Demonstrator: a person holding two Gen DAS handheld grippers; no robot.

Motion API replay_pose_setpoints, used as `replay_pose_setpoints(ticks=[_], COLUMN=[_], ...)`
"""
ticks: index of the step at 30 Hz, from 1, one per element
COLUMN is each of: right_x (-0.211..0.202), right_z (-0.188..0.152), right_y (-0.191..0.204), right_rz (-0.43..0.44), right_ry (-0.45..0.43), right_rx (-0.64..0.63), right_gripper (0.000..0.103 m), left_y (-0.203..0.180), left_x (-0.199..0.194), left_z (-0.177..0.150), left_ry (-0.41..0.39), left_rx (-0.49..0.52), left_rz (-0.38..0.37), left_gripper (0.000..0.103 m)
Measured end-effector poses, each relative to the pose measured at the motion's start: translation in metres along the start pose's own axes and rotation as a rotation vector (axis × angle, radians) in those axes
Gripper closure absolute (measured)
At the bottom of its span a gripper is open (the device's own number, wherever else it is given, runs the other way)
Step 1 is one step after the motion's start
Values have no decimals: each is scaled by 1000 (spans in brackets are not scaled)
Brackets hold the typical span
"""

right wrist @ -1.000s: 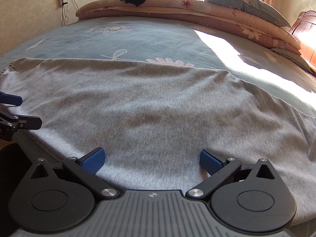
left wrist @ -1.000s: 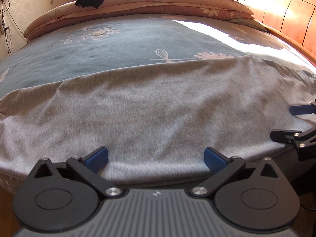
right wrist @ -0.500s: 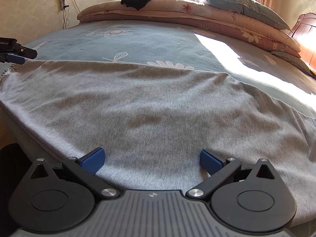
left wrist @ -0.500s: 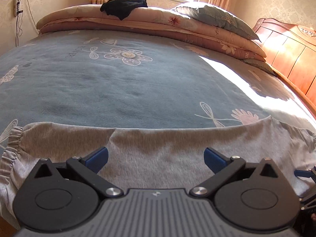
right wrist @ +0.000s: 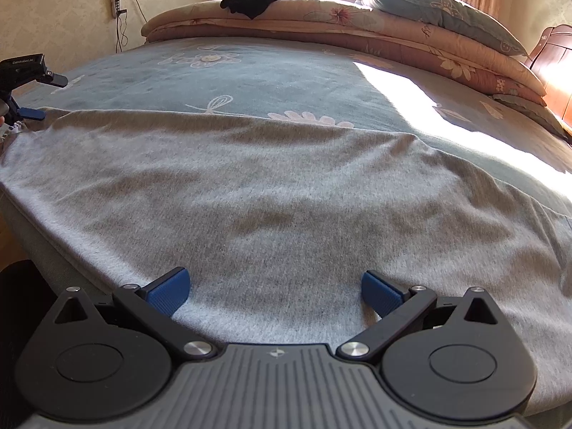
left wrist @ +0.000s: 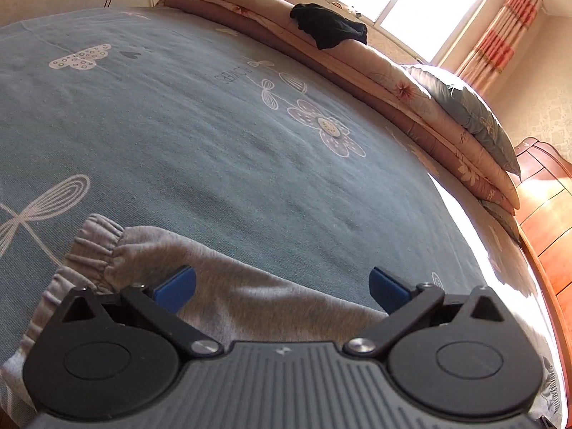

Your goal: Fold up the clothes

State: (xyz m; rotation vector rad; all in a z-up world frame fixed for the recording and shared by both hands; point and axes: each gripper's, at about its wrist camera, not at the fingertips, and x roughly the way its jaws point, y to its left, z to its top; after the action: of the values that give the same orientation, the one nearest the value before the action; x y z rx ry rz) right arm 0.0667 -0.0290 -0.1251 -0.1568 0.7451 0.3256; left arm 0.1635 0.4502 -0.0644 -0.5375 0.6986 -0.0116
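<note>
I have both claws spread wide with nothing gripped. The grey sweatpants (right wrist: 286,193) lie flat across the near edge of the bed (right wrist: 271,75), one long side hanging a little over the mattress edge. My left claw (left wrist: 282,286) sits low over the elastic cuff (left wrist: 94,250) at the leg end; my right claw (right wrist: 275,287) hovers over the broad middle of the fabric, and from that view I can see the left claw (right wrist: 32,96) far off at the left end.

As I judge it, the step in hand is taking the cuff end to carry it across. To do it well I should pinch both layers just behind the gathered elastic, lift only enough to clear the bedsheet, and let the right claw pin the middle so the fold line stays straight.
</note>
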Motion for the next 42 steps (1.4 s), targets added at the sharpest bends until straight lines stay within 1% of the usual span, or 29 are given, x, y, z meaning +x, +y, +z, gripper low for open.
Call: replay_pose_setpoints(ticks=[3,4,5,7,8,9,12,14,16,17,19,20,24,25,27,28,32,34,36,39,40,41,42], right_x=[0,0,0,0,0,0,0,0,0,0,0,-1,-2,-2,-1,-1,-5,-10,-19,-22,-19,-13,-4], right_z=[0,0,1,1,1,1,0,-1,-1,-1,-1,-1,-2,-2,-2,-2,1,4,10,27,31,36,40], right_y=[0,0,0,0,0,-1,-1,-1,0,0,-1,-1,-2,-2,-2,-3,-5,-8,-13,-23,-27,-32,-36], right_rz=[1,2,3,3,4,5,6,4,4,4,7,9,16,15,17,19,33,43,50,61,60,63,74], right_ry=[-1,0,2,4,3,2,-3,-4,-6,-6,-5,-4,-7,-8,-9,-9,-4,-7,-67,-138,-159,-160,-143], right_rx=[0,0,-1,-1,-2,-3,-3,-1,-2,-2,-4,-5,-9,-9,-10,-11,-15,-4,8,13,22,37,55], right_gripper=[0,0,0,0,0,0,0,0,0,0,0,0,0,0,0,0,0,0,0,0,0,0,0], left_y=[5,7,11,19,24,30,32,22,10,7,1,1,14,15,8,0,-53,-84,-111,-140,-146,-151,-153], left_x=[-9,-9,-10,-13,-16,-20,-39,-48,-49,-47,-40,-38,-40,-42,-48,-50,-50,-42,-30,-10,-3,3,8], left_z=[-9,-13,-16,-19,-18,-17,-13,-12,-17,-20,-30,-34,-41,-42,-41,-41,-52,-61,-70,-86,-90,-94,-99], left_ry=[57,77,92,121,125,118,88,77,101,120,168,182,182,181,179,181,181,181,187,199,210,223,240], left_rx=[-25,-34,-34,-22,-21,-30,-75,-48,-26,-17,9,15,3,-1,-3,16,114,185,258,359,373,379,367], left_rz=[-86,-93,-69,32,87,115,90,62,6,-6,3,21,177,204,219,207,55,15,-1,8,10,11,8], left_gripper=[1,1,1,1,1,1,1,1,1,1,1,1,1,1,1,1,1,1,1,1,1,1,1])
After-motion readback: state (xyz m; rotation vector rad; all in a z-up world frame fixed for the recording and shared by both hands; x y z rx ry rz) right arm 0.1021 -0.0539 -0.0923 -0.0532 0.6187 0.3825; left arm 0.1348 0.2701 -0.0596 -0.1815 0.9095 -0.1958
